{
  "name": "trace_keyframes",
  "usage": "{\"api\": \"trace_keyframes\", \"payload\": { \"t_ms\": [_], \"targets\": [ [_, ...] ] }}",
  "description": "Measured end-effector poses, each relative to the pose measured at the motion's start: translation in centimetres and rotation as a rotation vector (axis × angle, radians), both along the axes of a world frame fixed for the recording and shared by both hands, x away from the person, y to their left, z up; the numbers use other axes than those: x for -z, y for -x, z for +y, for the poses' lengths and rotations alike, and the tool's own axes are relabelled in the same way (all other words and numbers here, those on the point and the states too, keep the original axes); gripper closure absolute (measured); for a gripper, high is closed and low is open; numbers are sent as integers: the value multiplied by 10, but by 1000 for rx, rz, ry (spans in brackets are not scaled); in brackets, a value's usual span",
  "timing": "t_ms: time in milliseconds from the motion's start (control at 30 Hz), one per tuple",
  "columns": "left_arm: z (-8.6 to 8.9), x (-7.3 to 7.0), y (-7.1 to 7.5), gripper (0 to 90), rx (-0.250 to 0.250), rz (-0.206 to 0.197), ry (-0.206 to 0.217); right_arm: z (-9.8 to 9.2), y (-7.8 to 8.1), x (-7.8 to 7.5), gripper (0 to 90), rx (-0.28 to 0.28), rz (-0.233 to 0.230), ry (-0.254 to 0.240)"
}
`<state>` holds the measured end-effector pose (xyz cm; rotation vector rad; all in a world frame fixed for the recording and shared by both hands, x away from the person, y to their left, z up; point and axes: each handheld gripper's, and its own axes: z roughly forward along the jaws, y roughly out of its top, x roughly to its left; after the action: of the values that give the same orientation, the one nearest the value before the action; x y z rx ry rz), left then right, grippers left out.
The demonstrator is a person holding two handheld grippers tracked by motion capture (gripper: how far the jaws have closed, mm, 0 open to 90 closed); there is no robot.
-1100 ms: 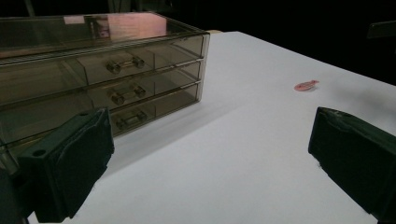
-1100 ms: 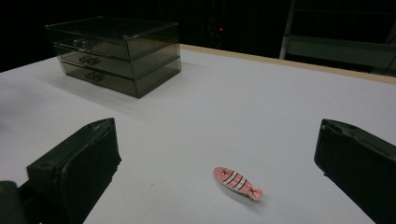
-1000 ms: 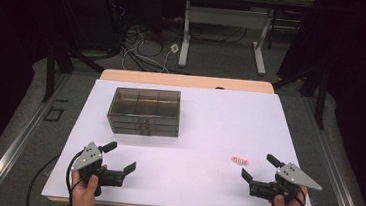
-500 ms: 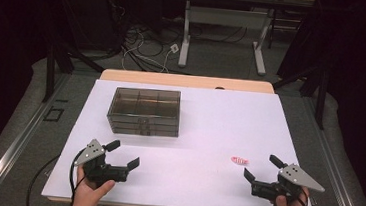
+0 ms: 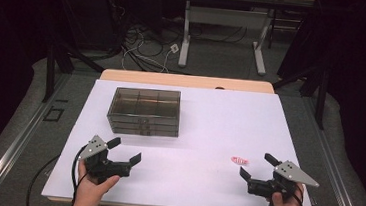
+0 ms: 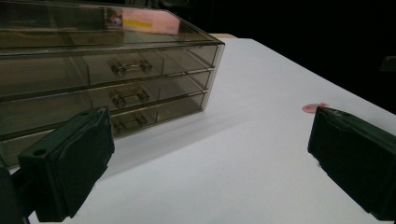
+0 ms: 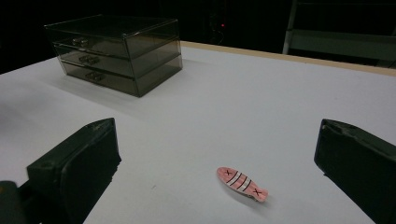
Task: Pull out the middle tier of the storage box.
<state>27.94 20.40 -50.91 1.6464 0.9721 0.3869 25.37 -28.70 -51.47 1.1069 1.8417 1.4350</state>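
One smoky clear drawer box (image 5: 144, 111) with three drawers, each bearing one handle; one small pink fish-shaped piece (image 5: 239, 160); two hand-held grippers, left gripper (image 5: 125, 150) and right gripper (image 5: 257, 165); one white counter (image 5: 209, 120)

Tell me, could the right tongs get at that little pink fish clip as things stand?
Probably yes. The right tongs are open, and the pink fish clip lies flat on the white table just ahead of them, with nothing in between.
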Motion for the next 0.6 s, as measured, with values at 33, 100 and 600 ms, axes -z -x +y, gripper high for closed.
{"api": "trace_keyframes", "payload": {
  "t_ms": [33, 100, 600],
  "targets": [
    [0, -1, -1, 6, -5, 3, -2, 0, 0, 0, 0, 2, 4, 3],
    [0, -3, -2, 6, -9, 6, -7, 0, 0, 0, 0, 3, 3, 5],
    [-7, -13, -21, 6, -15, 25, -41, -3, 0, 0, 0, -1, 13, -7]
  ]
}}
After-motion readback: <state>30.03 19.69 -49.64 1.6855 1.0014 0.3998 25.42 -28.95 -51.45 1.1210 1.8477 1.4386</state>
